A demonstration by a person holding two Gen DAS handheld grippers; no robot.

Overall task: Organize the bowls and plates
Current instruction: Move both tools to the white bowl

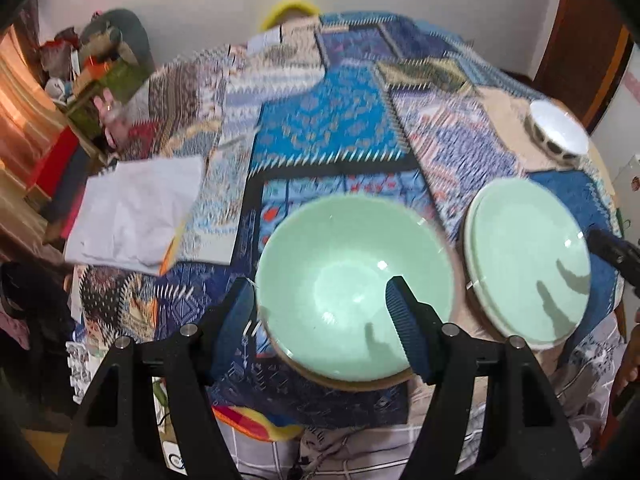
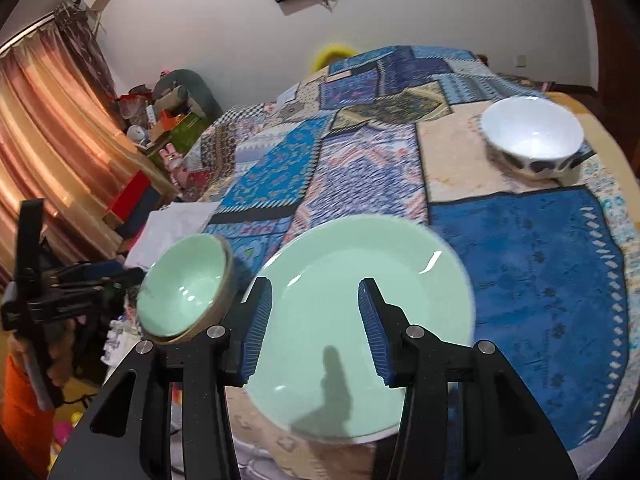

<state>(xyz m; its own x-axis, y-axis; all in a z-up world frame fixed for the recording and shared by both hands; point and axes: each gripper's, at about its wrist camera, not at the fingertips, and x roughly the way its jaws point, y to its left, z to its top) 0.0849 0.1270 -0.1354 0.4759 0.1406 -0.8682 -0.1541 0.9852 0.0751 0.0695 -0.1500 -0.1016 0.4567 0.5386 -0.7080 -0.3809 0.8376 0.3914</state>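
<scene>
A mint-green bowl (image 1: 352, 280) with a brown outside sits on the patchwork quilt (image 1: 328, 128). My left gripper (image 1: 320, 292) hovers open over its left rim, one finger outside the bowl and one above its hollow, neither pad pressing. To its right lies a green plate (image 1: 528, 264) with a second rim showing beneath it. My right gripper (image 2: 315, 286) stands open just above that plate (image 2: 360, 320), casting a shadow on it. A white bowl (image 2: 532, 136) with dark spots sits at the far right. The green bowl (image 2: 184, 288) lies left of the plate.
A white folded sheet (image 1: 136, 216) lies on the quilt to the left. A cluttered shelf (image 2: 168, 128) and orange curtains (image 2: 48, 128) stand beyond the left edge. A hand (image 2: 60, 360) holds the left gripper's handle. The blue patch (image 2: 520, 264) right of the plate is bare.
</scene>
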